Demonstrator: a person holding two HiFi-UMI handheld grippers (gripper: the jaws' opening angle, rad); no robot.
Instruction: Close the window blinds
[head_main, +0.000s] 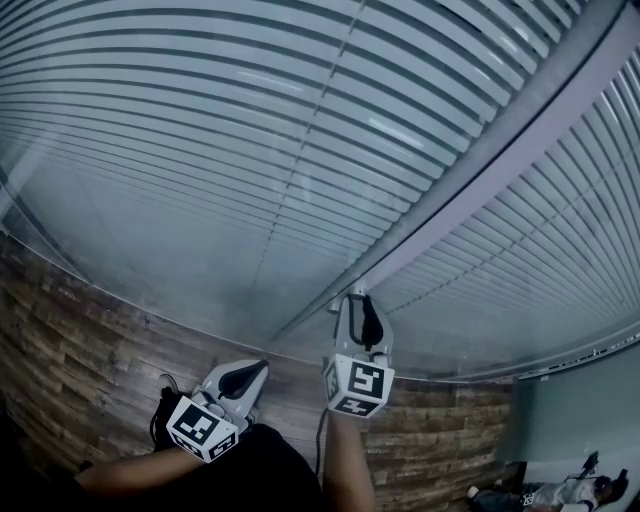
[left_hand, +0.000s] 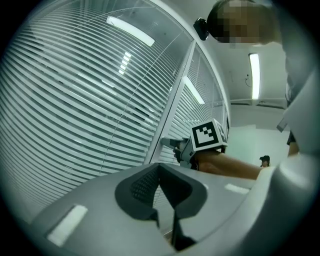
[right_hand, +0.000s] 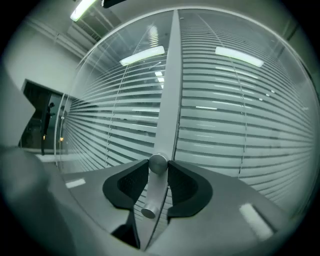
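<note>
Our right gripper (right_hand: 158, 168) has its dark padded fingers (right_hand: 129, 187) pinching a small round silver metal knob (right_hand: 158, 162), one pad touching it at 9 o'clock and the other at 3 o'clock. From the knob a silver stem (right_hand: 152, 192) runs toward 6 o'clock between the pads and ends in a smaller round cap. The knob sits on a pale metal window frame upright (right_hand: 170, 85), which rises from the fingertips toward 12 o'clock in the right gripper view. Our left gripper (left_hand: 160, 168) is free, its fingers (left_hand: 141, 189) pressed together at the tips with nothing between them; in the head view it hangs at 8 o'clock of the right one, apart from the window. In the left gripper view the right gripper's black-and-white marker cube (left_hand: 207, 135) shows at 1 o'clock of our closed fingertips, with the forearm behind it stretching toward 3 o'clock. The white slatted window blinds (head_main: 200, 120) hang behind a glass pane (head_main: 190, 270) on both sides of the upright; from the head they fill the view from 9 o'clock through 12 to 3. Their slats lie flat with dark gaps between them. A brown wood-plank floor (head_main: 70, 350) lies below the glass, from 8 o'clock round to 5 o'clock.
</note>
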